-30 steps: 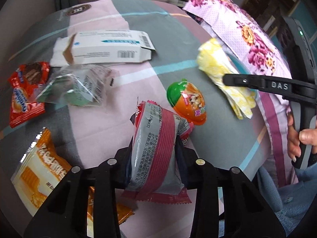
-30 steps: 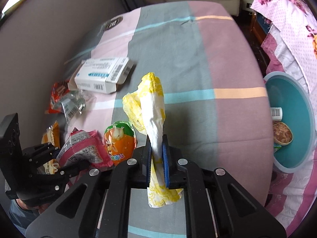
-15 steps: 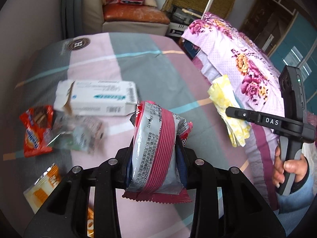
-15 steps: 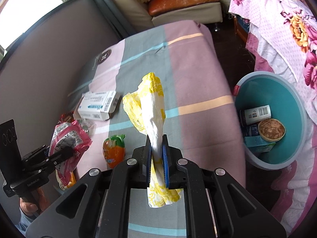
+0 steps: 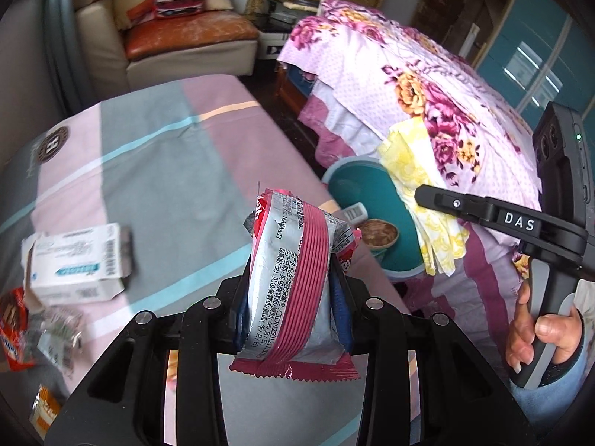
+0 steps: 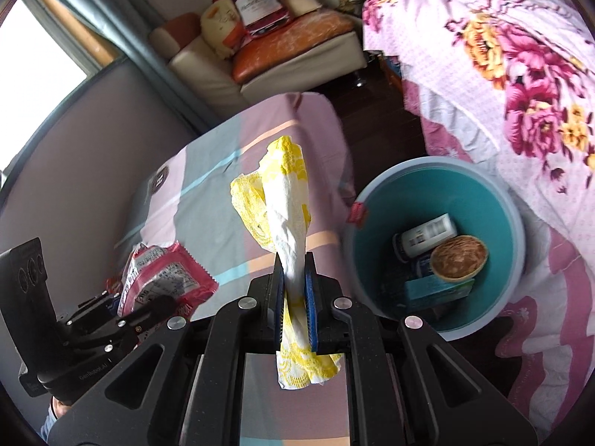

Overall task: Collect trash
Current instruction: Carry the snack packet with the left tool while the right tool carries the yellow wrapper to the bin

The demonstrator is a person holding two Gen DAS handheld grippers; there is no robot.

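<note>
Carrying two pieces of trash off the striped table (image 5: 156, 171) toward the teal bin (image 6: 509, 200), standing on the floor right of the table beside the floral bedspread (image 5: 427, 85), already holding a bottle (image 6: 427, 236), a round brown lid (image 6: 459, 258) and a teal box (image 6: 435, 290). Left gripper (image 5: 293, 297) clamped on the red-and-silver wrapper (image 5: 290, 282), jaws pressed tight against both its sides, wrapper upright and clear of the table. Right gripper (image 6: 295, 297) clamped on the yellow tissue (image 6: 282, 204), jaws nearly together on its twisted middle, loose ends poking out far and near. Best done by bringing each gripper squarely over the bin's opening before letting go, well inside the rim, since tissue and wrapper are light and likely to drift or catch on the edge; probably right one first, being nearer the bin, then the left, kept apart to avoid a knock. Left behind on the table's left side: a white carton (image 5: 74, 264), a clear crumpled bag (image 5: 55, 330), a red packet (image 5: 11, 327) and an orange packet (image 5: 44, 409). Against a second ago, both grippers higher and swung right, the bin now showing in the left view where only table lay, the orange egg toy gone from sight, grips unchanged.
</note>
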